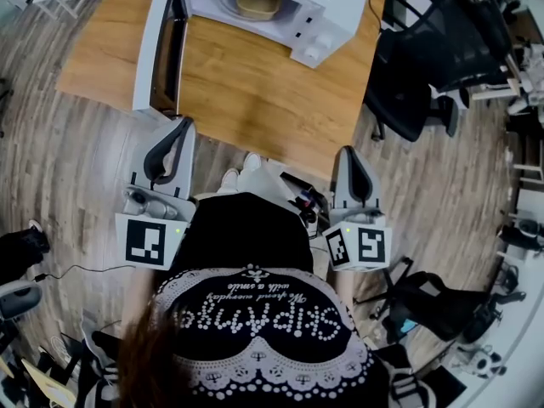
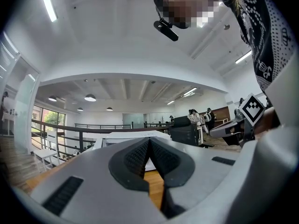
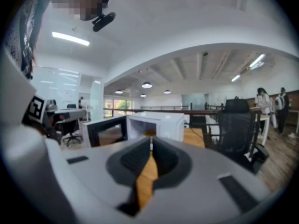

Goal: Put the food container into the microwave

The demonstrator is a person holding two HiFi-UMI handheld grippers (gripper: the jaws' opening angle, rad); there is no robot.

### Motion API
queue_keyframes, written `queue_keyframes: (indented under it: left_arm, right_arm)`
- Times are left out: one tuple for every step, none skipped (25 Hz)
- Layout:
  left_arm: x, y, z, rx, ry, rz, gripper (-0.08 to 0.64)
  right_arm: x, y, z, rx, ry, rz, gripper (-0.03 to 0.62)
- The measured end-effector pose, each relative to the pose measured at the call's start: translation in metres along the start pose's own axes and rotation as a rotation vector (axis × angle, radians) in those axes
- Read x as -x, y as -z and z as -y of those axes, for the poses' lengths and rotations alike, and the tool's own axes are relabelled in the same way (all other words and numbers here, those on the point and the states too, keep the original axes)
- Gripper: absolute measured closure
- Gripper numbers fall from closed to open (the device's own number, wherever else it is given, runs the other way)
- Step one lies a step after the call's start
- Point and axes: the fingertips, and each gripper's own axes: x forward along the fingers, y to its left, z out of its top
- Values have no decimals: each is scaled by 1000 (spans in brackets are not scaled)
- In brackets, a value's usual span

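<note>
Wood made up the flat brown table (image 1: 246,92), and a white box-shaped microwave (image 1: 327,11) stood at its far side. The microwave's dark-windowed white door (image 1: 160,49) hung wide open to the left. The tan, round-cornered food container (image 1: 257,2) sat inside the microwave, in the middle of the open space. Nothing touched it.

The person stood at the near edge of the table with a claw in each hand. The grey and black left gripper (image 1: 180,127) was near the bottom end of the open door. Its own view showed its two black tips pressed together with nothing between them. The grey and black right gripper (image 1: 351,154) was just past the near edge of the table, to the right. Its tips met too, and it held nothing. Both claws pointed toward the microwave and were well apart from the food container.

A black mesh office chair (image 1: 416,66) stood on the striped wooden floor (image 1: 68,160) to the right of the table.
</note>
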Motion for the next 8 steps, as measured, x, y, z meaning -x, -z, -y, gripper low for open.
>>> queue_keyframes:
  left_arm:
    - [0, 1, 0, 2, -1, -1, 531]
    - [0, 2, 0, 3, -3, -2, 531]
    - [0, 3, 0, 4, -4, -2, 531]
    - [0, 3, 0, 3, -5, -2, 531]
    - [-1, 3, 0, 2, -5, -1, 531]
    - [-1, 4, -1, 1, -6, -1, 531]
    - [-1, 4, -1, 1, -6, -1, 531]
    - [-2, 5, -1, 0, -6, -2, 531]
  right_arm:
    - [0, 0, 0, 1, -1, 0, 554]
    - [-1, 1, 0, 3, -2, -1, 554]
    - [-1, 1, 0, 6, -5, -2, 554]
    - [-2, 2, 0, 8, -7, -4, 554]
    - [-2, 3, 1, 10, -8, -7, 554]
    - [-2, 3, 1, 11, -8, -9, 554]
    - [-2, 4, 1, 12, -7, -11, 554]
    - [-2, 5, 2, 13, -7, -14, 554]
